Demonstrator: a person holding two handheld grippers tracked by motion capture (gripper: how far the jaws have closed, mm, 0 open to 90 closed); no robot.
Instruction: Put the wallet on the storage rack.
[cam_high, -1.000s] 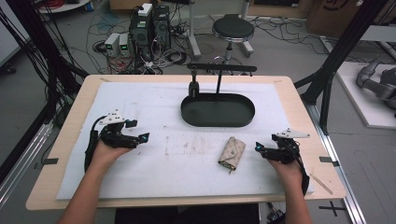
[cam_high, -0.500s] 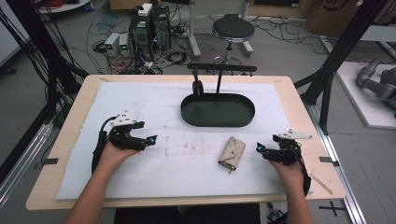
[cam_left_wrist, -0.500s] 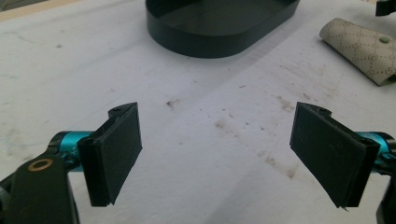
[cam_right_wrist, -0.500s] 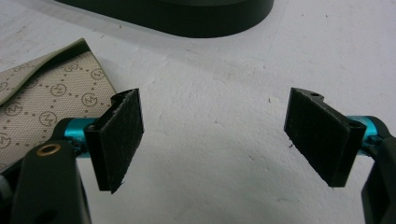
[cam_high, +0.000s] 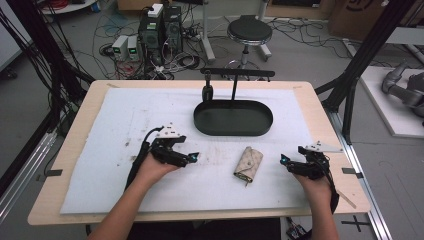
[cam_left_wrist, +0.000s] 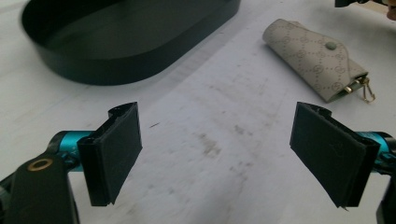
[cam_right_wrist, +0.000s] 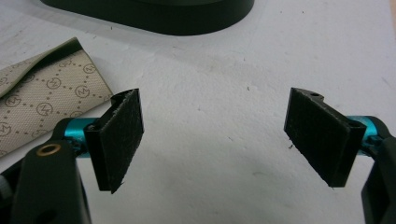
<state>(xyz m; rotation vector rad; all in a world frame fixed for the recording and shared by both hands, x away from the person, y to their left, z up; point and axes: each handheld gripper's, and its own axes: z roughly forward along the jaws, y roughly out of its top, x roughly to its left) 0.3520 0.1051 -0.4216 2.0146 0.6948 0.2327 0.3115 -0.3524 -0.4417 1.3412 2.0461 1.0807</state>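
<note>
beige monogram key pouch (cam_high: 248, 163), snap-buttoned, brass clasp showing

Grey floor (cam_high: 45, 107), stool (cam_high: 249, 31), tangled cables (cam_high: 172, 59)

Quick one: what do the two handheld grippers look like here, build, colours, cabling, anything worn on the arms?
Both grippers are black. The left gripper and right gripper each carry a grey three-cornered plate on top, a small teal glow at the tip and a trailing black cable. Up close, the flat rectangular black pads sit on teal metallic mounts, with a brass-ringed hole in the black bracket. Forearms are bare, no sleeves visible.
</note>
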